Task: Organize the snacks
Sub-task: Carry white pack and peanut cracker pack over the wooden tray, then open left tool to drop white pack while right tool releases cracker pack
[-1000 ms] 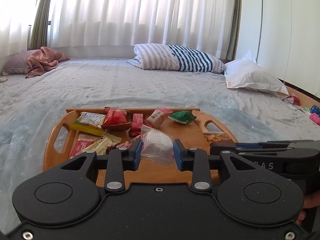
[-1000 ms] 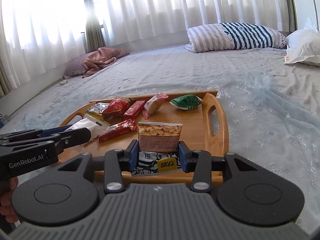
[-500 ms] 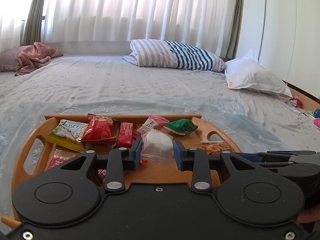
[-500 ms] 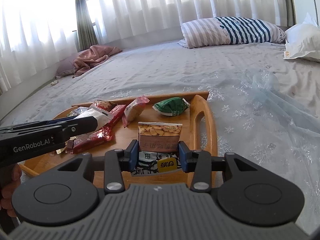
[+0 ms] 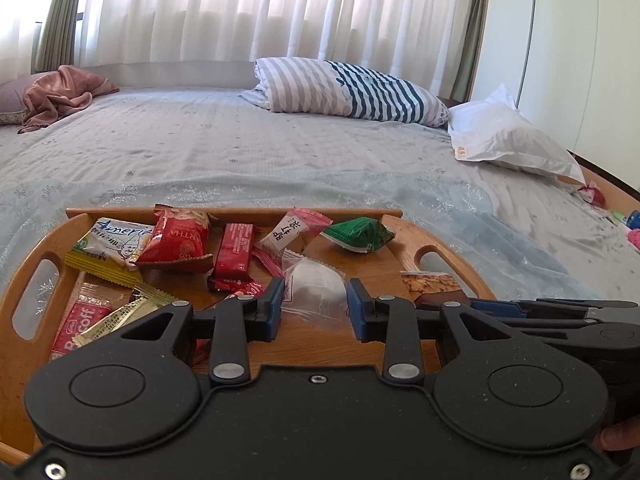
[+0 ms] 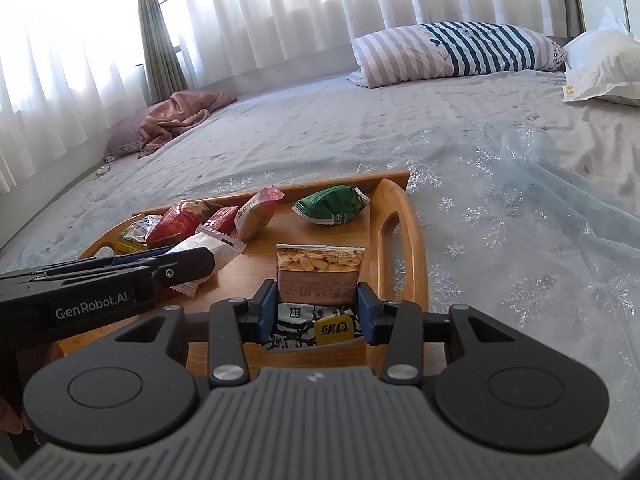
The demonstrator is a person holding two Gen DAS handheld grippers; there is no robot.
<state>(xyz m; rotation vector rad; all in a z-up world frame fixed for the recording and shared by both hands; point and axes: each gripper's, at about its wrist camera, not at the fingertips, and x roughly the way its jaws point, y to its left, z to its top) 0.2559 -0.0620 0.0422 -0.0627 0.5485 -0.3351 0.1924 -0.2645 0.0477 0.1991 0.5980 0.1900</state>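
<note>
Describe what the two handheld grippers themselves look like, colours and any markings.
The left gripper has a black speckled body, round caps, silver pivot pins and blue pads. The right gripper has a ribbed grey body, black linkages and blue pads. White "GenRobot.AI" lettering marks the left one's side. No cables show.

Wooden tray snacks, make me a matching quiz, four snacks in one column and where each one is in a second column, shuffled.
1. clear packet
2. peanut packet
3. green packet
4. Biscoff packet

a. far right corner of the wooden tray
b. between the right gripper pads
c. near left of tray
d. between the left gripper pads

Pairs: 1-d, 2-b, 3-a, 4-c
</note>
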